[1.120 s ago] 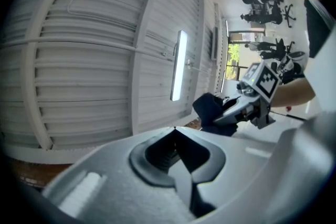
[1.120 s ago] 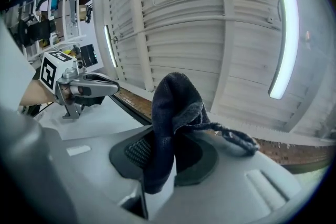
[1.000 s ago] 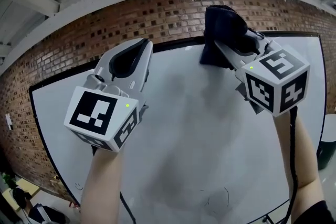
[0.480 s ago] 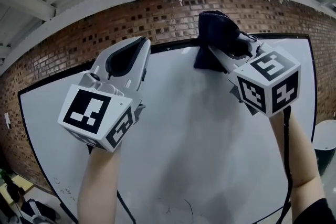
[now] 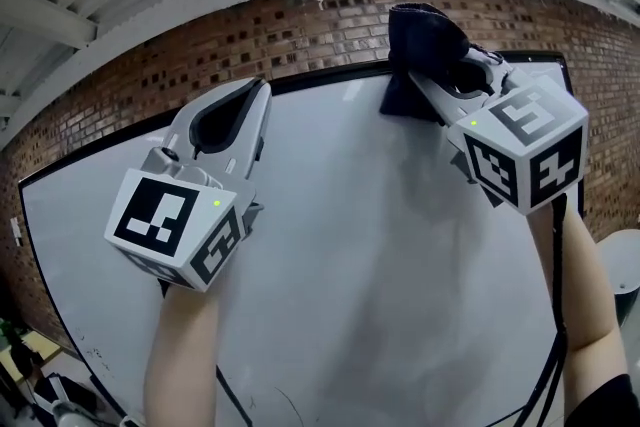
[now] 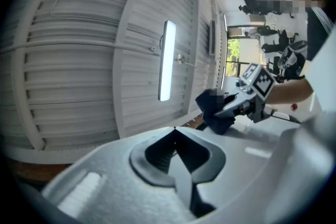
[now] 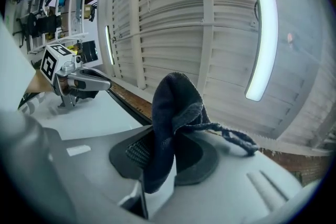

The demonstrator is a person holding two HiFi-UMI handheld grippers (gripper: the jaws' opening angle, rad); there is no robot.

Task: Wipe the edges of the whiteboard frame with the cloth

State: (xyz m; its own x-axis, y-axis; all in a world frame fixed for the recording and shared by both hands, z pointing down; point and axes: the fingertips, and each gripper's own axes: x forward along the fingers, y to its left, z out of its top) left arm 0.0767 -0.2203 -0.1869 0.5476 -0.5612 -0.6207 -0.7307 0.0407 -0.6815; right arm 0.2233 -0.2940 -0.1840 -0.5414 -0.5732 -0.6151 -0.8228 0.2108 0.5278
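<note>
One dark cloth (image 5: 422,37) sits at 1 o'clock in the head view. It is bunched, its long axis rising from the top frame (image 5: 320,81) of the single whiteboard (image 5: 380,255) across the brick wall (image 5: 200,55). The right gripper (image 5: 440,75) has its fingers clamped on the cloth, and a frayed strand trails toward 3 o'clock. The left gripper (image 5: 240,110), at 9 o'clock, has its fingers pressed together with nothing between them.

Navy, perhaps black, cloth (image 5: 422,40); white whiteboard (image 5: 380,265), black frame (image 5: 320,81); red-brown brick wall (image 5: 200,55).
</note>
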